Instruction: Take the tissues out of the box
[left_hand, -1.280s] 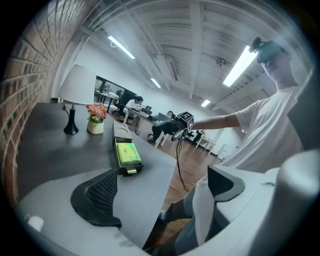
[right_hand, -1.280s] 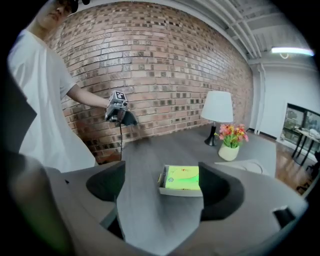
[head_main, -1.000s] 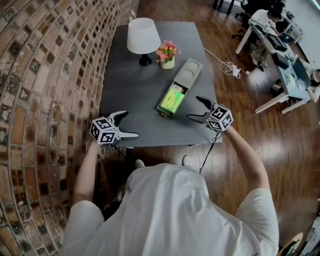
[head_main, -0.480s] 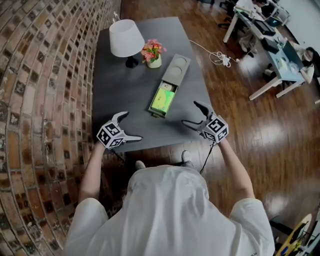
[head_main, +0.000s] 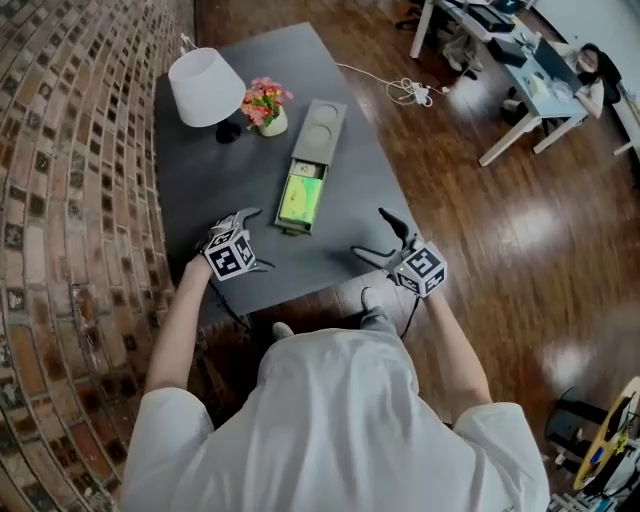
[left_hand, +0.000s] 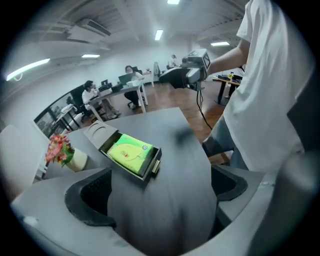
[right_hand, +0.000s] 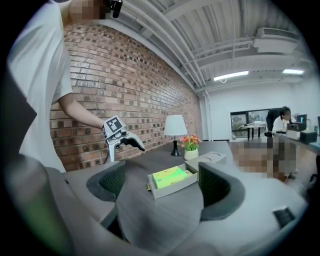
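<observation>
A brick wall (head_main: 60, 200) runs along the left side, w/ a dark grey table (head_main: 200, 190) pushed against it. At the table's far end stands a white lamp (head_main: 205, 87), and just beside it a small pot of flowers (head_main: 264, 105). Near the table's middle lies the long grey box (head_main: 322, 125), a drawer type. The drawer is slid out toward the person, and the tissues (head_main: 300, 198), a green-yellow pack, lie flat in it w/ the top exposed. Nothing is lifted out yet.

The left gripper (head_main: 258, 240) hovers over the near-left part of the table, the right gripper (head_main: 370, 232) over the near-right edge. The box sits btwn them but well apart from both. Each has its jaws spread wide w/ nothing held; the gripper views show only bare table and the box beyond the jaws.

Judging from this, the step in hand is the approach to the pack. The pack seems to fill the drawer closely, so jaws coming down may hit the drawer walls instead of gripping. They could also pinch only the wrapper's top film and slip. The box looks light and unanchored, so lifting the pack w/o the other gripper steadying it could drag the whole box along, or shove it toward the flowers and lamp. A hard squeeze would prob. crush the soft pack.
</observation>
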